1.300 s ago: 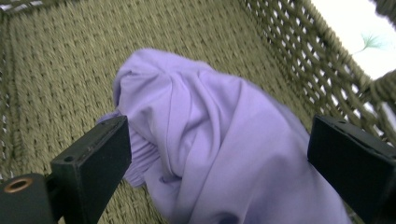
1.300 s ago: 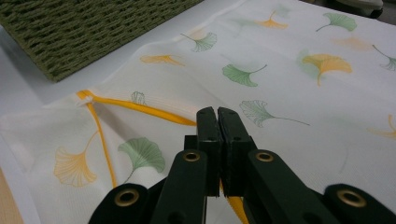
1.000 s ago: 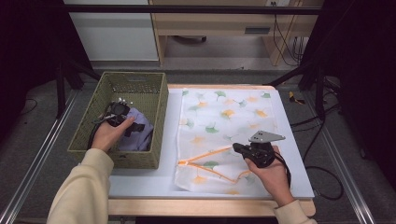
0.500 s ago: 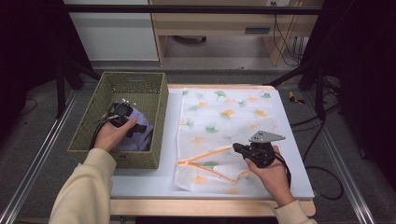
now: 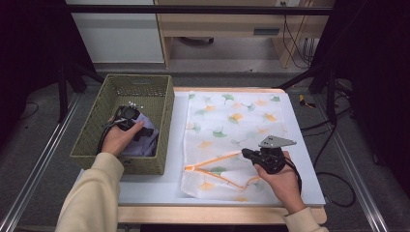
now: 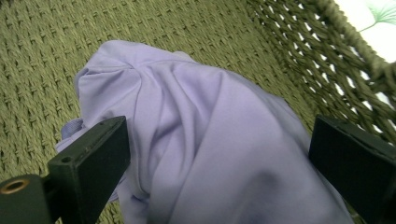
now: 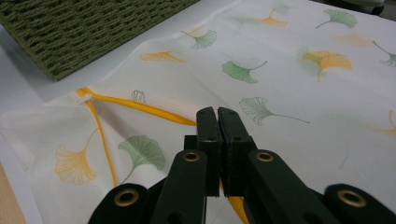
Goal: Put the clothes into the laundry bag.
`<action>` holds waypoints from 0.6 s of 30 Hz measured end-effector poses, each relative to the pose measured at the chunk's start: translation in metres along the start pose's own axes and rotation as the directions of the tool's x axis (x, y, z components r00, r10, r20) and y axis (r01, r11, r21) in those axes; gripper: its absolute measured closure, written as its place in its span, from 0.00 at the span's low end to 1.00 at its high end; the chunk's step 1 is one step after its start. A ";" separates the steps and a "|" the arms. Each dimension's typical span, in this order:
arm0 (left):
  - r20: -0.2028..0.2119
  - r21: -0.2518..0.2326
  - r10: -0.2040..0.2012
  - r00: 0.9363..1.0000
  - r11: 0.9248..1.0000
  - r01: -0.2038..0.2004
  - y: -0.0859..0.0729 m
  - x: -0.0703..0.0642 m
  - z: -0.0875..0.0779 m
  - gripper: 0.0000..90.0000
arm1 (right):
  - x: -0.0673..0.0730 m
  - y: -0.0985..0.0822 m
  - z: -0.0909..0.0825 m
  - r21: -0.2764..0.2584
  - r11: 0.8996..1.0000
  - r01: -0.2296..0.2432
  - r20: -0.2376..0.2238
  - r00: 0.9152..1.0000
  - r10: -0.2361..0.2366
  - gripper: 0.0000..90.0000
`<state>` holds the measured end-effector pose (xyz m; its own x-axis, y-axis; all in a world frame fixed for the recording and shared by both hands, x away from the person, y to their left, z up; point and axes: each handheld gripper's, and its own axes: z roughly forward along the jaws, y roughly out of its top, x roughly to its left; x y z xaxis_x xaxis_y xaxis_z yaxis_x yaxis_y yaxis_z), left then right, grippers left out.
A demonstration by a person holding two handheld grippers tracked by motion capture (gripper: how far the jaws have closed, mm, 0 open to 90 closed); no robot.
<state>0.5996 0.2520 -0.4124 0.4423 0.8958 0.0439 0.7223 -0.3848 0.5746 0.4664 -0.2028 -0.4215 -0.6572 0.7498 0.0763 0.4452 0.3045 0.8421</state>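
Item: left gripper [image 5: 129,115], held low inside the green woven basket [image 5: 159,104]. Jaws spread wide, released. In the left gripper view the lilac cloth [image 6: 210,140] bulges up between the two black jaws, neither pad seen pressing on it. Change from a second ago: the hand sits a shade nearer the person over the cloth; otherwise the same place in the basket.

Item: right gripper [image 5: 247,153], resting on the white ginkgo-print bag [image 5: 232,116] on the table [image 5: 145,186]. Jaws clenched together on the bag's yellow drawstring [image 7: 140,108], which runs out from the tips to a knot at the bag's edge on the basket side. Change from a second ago: none; hand, bag and string lie as they did.

Item: lilac cloth, bunched on the basket floor directly beneath the left gripper, its far side close against the basket wall nearest the bag.

Edges and room: basket walls stand near the left gripper on both sides, with bare woven floor ahead of the jaws. The basket's long wall lies well beyond the right gripper's tips, a strip of bare white table between it and the bag's edge. Behind the right hand the bag ends just short of the table's wooden near edge.
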 end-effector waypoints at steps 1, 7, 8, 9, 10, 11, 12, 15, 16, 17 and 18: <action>0.004 0.003 -0.003 1.000 1.000 0.003 0.000 0.001 0.001 0.06 | 0.000 0.000 0.000 0.000 1.000 0.000 0.000 1.000 0.000 0.98; 0.007 0.016 -0.002 1.000 1.000 0.002 -0.001 0.002 0.003 0.06 | 0.000 0.000 0.001 0.001 1.000 0.000 0.000 1.000 0.000 0.98; 0.007 0.017 0.000 1.000 1.000 0.000 -0.002 0.002 0.003 0.06 | 0.000 0.000 0.001 0.002 1.000 0.001 0.001 1.000 -0.001 0.98; 0.009 0.021 0.000 1.000 1.000 0.000 -0.002 0.002 0.003 0.05 | 0.000 0.000 0.001 0.002 1.000 0.001 0.001 1.000 -0.001 0.98; 0.008 0.023 0.004 1.000 1.000 -0.004 -0.003 0.003 0.003 0.05 | 0.000 0.000 0.001 0.001 1.000 0.003 0.001 1.000 -0.003 0.98; 0.006 0.024 0.003 1.000 1.000 -0.003 -0.003 0.003 0.003 0.05 | 0.000 0.000 0.001 0.002 1.000 0.007 0.000 1.000 -0.007 0.98; 0.006 0.027 0.001 1.000 1.000 -0.002 -0.003 0.003 0.004 0.05 | 0.000 0.000 0.001 0.001 1.000 0.008 0.000 1.000 -0.008 0.98; 0.006 0.039 0.006 1.000 0.999 -0.007 -0.004 0.003 0.005 0.05 | 0.000 0.000 0.001 0.000 1.000 0.005 0.000 1.000 -0.005 0.98; 0.007 0.039 0.007 1.000 0.999 -0.007 -0.004 0.002 0.005 0.05 | 0.000 0.000 0.001 0.000 1.000 0.003 0.001 1.000 -0.003 0.98; 0.008 0.043 0.007 1.000 0.999 -0.008 -0.004 0.002 0.006 0.04 | 0.000 0.000 0.001 0.000 1.000 0.003 0.000 1.000 -0.003 0.98; 0.006 0.047 0.011 1.000 0.999 -0.011 -0.004 0.002 0.007 0.04 | 0.000 0.000 0.001 0.000 1.000 0.006 0.000 1.000 -0.006 0.98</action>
<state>0.6013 0.2536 -0.4197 0.4535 0.8901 0.0452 0.7414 -0.4049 0.5351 0.4671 -0.2023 -0.4220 -0.6600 0.7479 0.0718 0.4417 0.3090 0.8423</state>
